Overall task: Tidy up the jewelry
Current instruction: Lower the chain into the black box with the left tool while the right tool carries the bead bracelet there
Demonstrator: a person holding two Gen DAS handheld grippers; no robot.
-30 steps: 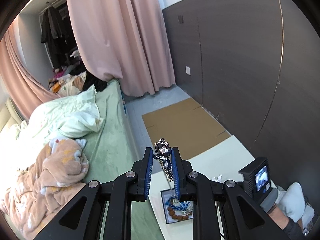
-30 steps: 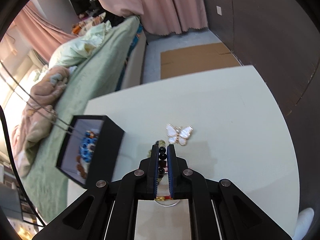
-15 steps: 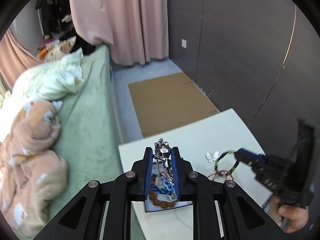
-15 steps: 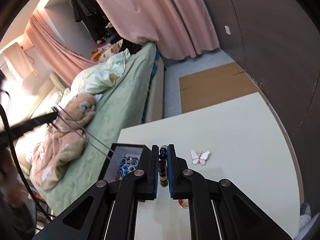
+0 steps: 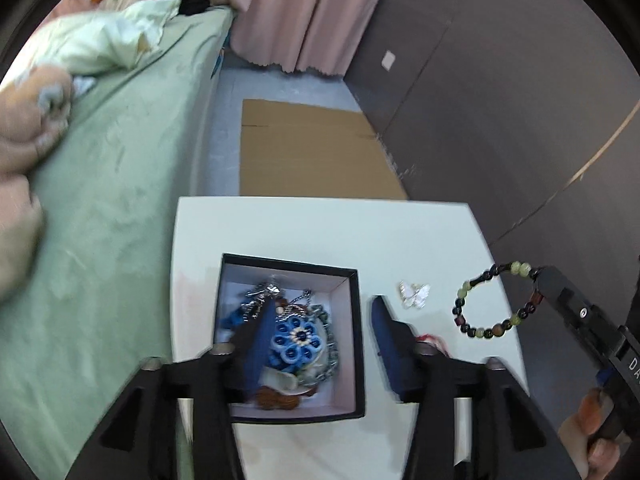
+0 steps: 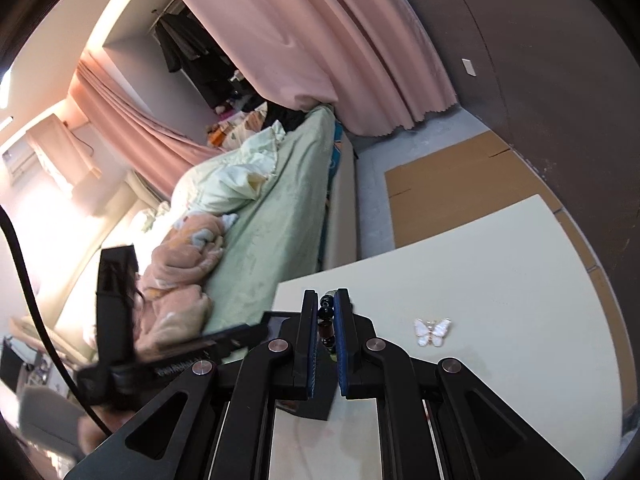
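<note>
Left gripper (image 5: 324, 336) hangs wide open over the box (image 5: 356, 344), nothing in it. Right gripper (image 6: 325, 336) is clamped on the bracelet (image 5: 494, 300), lifted off the table (image 5: 320, 228). Guessing next it carries that over the box and lets go; butterfly (image 5: 414, 294) waits beside it

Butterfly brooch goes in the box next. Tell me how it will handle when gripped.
The butterfly brooch lies flat on the white table, so it probably offers little edge to pinch. Its glossy wings look slippery and may slide when nudged. Its thin wings seem fragile; a gentle grip is likely wise.
</note>
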